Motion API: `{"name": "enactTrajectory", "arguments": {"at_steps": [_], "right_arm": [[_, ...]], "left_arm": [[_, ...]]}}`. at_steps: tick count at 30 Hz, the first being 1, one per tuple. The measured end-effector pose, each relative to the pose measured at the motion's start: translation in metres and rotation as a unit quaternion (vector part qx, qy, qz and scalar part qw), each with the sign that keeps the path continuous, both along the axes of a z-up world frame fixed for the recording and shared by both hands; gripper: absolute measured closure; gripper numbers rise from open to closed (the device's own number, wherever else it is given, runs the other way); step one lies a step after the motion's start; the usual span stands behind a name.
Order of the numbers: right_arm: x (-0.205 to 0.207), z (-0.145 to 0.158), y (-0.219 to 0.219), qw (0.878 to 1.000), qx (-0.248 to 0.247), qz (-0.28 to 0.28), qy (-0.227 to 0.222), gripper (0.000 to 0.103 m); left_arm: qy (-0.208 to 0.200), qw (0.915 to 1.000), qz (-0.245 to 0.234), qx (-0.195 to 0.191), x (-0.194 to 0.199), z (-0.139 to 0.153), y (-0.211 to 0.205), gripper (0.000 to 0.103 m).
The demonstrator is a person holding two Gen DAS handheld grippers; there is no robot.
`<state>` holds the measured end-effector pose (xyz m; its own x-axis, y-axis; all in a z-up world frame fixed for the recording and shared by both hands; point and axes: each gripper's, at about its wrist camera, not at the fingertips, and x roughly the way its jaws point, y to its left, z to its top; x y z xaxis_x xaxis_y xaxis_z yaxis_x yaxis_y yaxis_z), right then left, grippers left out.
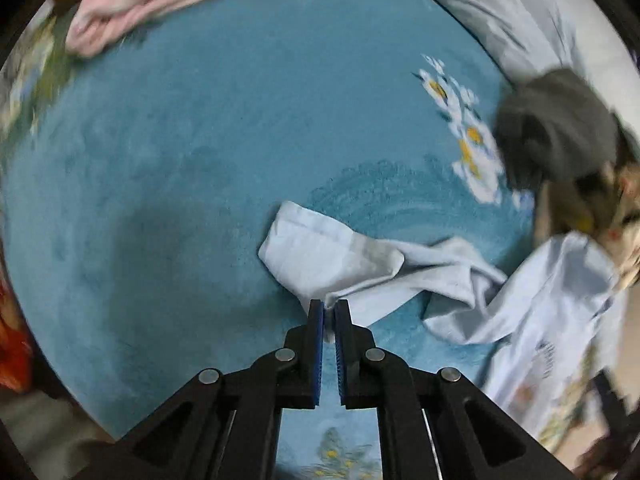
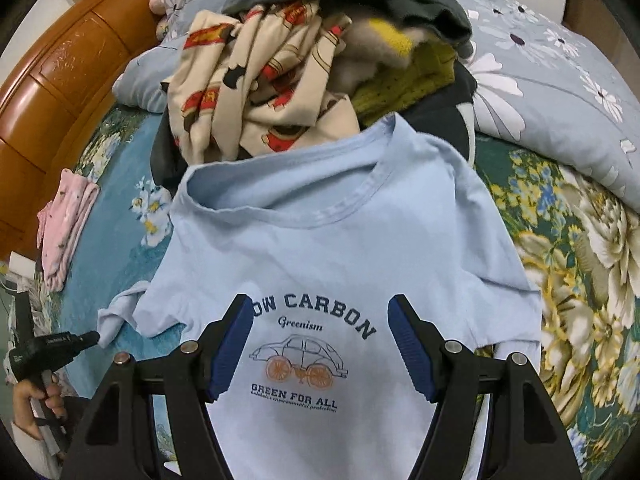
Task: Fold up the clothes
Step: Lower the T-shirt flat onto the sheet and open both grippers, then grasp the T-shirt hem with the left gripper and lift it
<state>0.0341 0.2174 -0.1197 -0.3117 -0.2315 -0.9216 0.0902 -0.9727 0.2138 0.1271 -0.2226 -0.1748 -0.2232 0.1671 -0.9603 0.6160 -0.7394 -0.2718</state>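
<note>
One blue tee (image 2: 320,248), one clothes pile (image 2: 304,76), one pink garment (image 2: 64,228). Left gripper (image 1: 329,307) pinches the tee's sleeve; right gripper (image 2: 322,316) spread wide above its chest print.

Bare blue blanket (image 1: 192,152) left of the shirt (image 2: 320,248) — passable; clothes pile (image 2: 304,72) blocks beyond its collar.

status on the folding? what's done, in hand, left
Done: one pink garment looks folded, lying apart on the blue bedspread. In hand: the light blue T-shirt is laid print-up; the left gripper pinches its sleeve, the right gripper hovers open over the print. No fold made yet. Left: the unfolded pile behind the collar.
</note>
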Motion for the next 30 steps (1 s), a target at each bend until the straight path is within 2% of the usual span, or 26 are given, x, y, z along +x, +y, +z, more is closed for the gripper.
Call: {"name": "enactTrajectory", "arguments": {"at_steps": [1, 3, 5, 8, 11, 14, 17, 19, 20, 21, 23, 27, 30], "right_arm": [[0.0, -0.001, 0.001, 1.0, -0.002, -0.003, -0.003, 0.032], [0.0, -0.003, 0.002, 1.0, -0.005, -0.006, -0.009, 0.032], [-0.001, -0.005, 0.001, 1.0, -0.004, -0.005, -0.012, 0.032], [-0.001, -0.009, -0.004, 1.0, -0.001, 0.001, -0.016, 0.032], [-0.001, -0.013, -0.01, 1.0, -0.001, 0.006, -0.024, 0.032], [0.001, -0.016, -0.016, 0.999, -0.003, 0.013, -0.03, 0.032], [0.002, -0.018, -0.02, 0.999, 0.0, 0.019, -0.033, 0.032], [0.003, -0.02, -0.02, 0.999, 0.0, 0.018, -0.036, 0.032], [0.004, -0.021, -0.02, 0.999, -0.001, 0.018, -0.038, 0.032], [0.004, -0.021, -0.02, 0.999, -0.001, 0.018, -0.039, 0.032], [0.003, -0.022, -0.02, 0.999, 0.0, 0.018, -0.041, 0.032], [0.002, -0.02, -0.017, 0.999, -0.001, 0.012, -0.038, 0.032], [0.0, -0.018, -0.012, 0.999, 0.001, 0.001, -0.032, 0.032]], "left_arm": [[0.007, 0.9999, 0.007, 0.002, 0.001, 0.003, -0.002, 0.094], [0.02, 0.9995, 0.023, 0.008, 0.002, 0.006, -0.008, 0.084], [0.033, 0.9984, 0.039, 0.022, 0.001, 0.002, -0.012, 0.063], [0.048, 0.9964, 0.058, 0.038, -0.001, -0.004, -0.016, 0.061], [0.032, 0.9986, 0.038, 0.02, -0.012, -0.01, -0.002, 0.061], [0.048, 0.9984, 0.013, 0.026, -0.016, -0.008, 0.016, 0.061], [0.034, 0.9993, -0.012, 0.002, -0.021, -0.005, 0.018, 0.061], [0.012, 0.9997, -0.015, -0.013, -0.026, -0.011, 0.018, 0.063], [0.004, 0.9997, -0.016, -0.016, -0.028, -0.014, 0.017, 0.068], [0.003, 0.9997, -0.019, -0.015, -0.029, -0.016, 0.017, 0.084], [0.002, 0.9993, -0.027, -0.026, -0.03, -0.015, 0.017, 0.101], [0.052, 0.9963, -0.012, -0.067, -0.032, 0.016, -0.004, 0.101], [0.122, 0.9852, 0.006, -0.12, -0.036, 0.062, -0.036, 0.101]]}}
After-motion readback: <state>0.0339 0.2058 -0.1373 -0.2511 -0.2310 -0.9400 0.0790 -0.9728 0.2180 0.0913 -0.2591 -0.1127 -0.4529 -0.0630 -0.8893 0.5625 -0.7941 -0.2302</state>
